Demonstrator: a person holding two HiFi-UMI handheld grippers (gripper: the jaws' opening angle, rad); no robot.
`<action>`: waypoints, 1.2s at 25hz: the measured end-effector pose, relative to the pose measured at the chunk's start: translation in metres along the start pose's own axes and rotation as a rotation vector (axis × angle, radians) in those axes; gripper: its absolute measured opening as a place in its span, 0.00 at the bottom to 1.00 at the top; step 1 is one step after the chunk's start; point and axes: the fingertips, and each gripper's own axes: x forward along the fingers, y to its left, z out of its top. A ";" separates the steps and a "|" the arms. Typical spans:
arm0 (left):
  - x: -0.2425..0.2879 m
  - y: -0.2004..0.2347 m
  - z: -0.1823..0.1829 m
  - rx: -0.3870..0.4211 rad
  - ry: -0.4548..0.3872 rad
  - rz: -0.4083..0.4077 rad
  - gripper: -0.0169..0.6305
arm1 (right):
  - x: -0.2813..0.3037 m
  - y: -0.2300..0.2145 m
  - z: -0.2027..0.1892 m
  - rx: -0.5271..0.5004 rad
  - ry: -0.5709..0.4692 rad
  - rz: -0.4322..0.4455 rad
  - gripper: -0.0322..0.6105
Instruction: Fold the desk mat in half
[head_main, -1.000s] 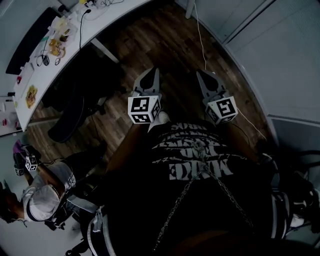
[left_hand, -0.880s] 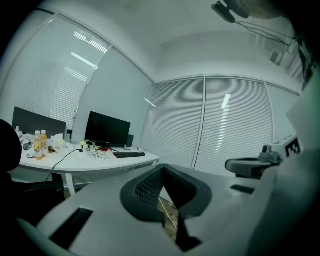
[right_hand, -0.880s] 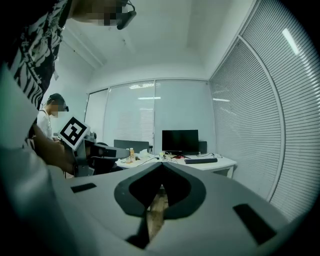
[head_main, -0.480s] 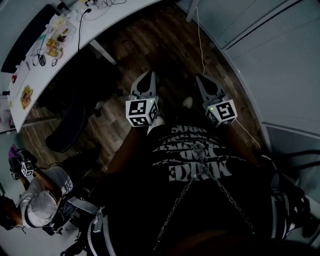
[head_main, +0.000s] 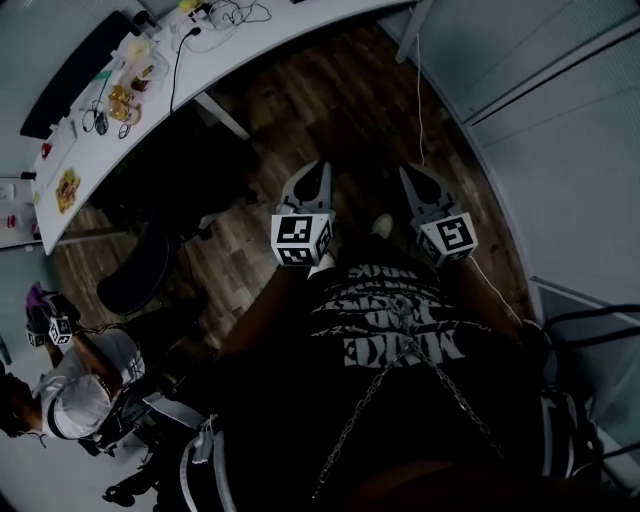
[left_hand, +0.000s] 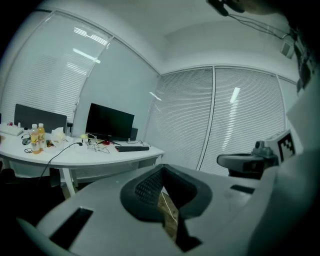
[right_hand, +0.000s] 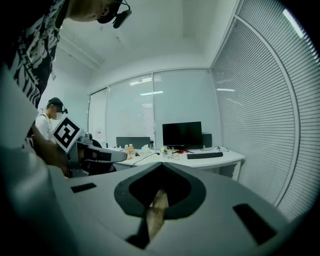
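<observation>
Before the desk, left hand-held gripper and right hand-held gripper hover — closed.

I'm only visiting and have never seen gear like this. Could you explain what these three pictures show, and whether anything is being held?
There is no robot here. A person stands on a wooden floor with a pincer tool in each hand. The head view comes from a camera on the person's head, looking down at the left gripper and the right gripper. The other two views come from cameras riding on each tool, looking along its jaws. Both pairs of jaws are closed with nothing between them. Ahead stands a white desk with a monitor, a keyboard and bottles.
</observation>
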 end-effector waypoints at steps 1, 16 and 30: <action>0.007 -0.001 -0.003 -0.009 0.007 0.000 0.04 | 0.005 -0.006 -0.002 0.004 0.010 0.006 0.05; 0.107 -0.029 0.022 0.023 0.028 0.063 0.04 | 0.028 -0.121 0.001 0.067 0.037 0.010 0.05; 0.148 -0.063 0.031 -0.003 0.025 0.051 0.04 | 0.029 -0.163 0.000 0.061 0.021 0.069 0.05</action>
